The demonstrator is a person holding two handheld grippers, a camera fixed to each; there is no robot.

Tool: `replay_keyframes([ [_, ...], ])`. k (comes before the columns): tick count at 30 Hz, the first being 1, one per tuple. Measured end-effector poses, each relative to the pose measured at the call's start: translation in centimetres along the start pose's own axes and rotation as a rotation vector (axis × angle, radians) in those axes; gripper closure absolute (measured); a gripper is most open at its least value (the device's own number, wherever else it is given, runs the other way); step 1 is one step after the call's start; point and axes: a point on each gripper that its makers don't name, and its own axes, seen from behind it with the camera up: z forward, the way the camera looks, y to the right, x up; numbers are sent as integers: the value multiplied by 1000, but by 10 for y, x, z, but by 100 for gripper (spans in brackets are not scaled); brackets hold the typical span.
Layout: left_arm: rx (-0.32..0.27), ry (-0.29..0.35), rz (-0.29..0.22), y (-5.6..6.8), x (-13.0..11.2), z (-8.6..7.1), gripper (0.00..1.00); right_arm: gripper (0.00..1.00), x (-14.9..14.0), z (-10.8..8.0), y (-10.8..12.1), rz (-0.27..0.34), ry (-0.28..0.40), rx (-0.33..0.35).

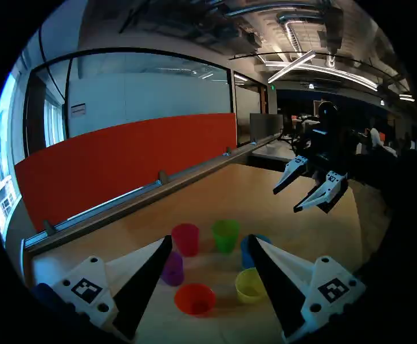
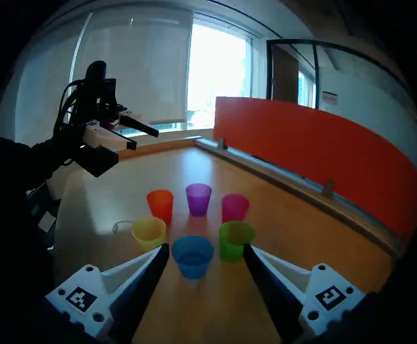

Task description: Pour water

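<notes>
The left tool hangs above the near edge of the wooden table with its two fingers spread wide apart, gripping nothing and touching nothing. In the left gripper view, six small plastic cups stand upright in a loose cluster on the table below and between those fingers: a pink cup and a green cup at the back, a blue cup partly hidden behind one finger, a purple cup, a yellow cup and an orange cup nearest the camera. The right tool shows farther off over the table, also open and empty, well apart from the cups. In the right gripper view its own fingers stand wide apart just beside the blue cup, which sits lowest in the cluster with the green and yellow cups flanking it. Whether any cup holds water, I cannot tell. The left tool appears at the far left, raised above the table. An orange-red partition runs along the table's far edge.
</notes>
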Motion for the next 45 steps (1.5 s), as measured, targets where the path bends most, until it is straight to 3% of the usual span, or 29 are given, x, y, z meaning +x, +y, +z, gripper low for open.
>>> replay_keyframes([
  [6, -2, -25, 17, -1, -10, 7, 2, 0, -8, 13, -3, 7, -18, 16],
  [26, -18, -73, 6, -6, -33, 28, 2, 1, -54, 58, -8, 11, -118, 63],
  [45, -17, -81, -12, -12, -43, 32, 2, 0, -73, 99, -20, -2, -171, 104],
])
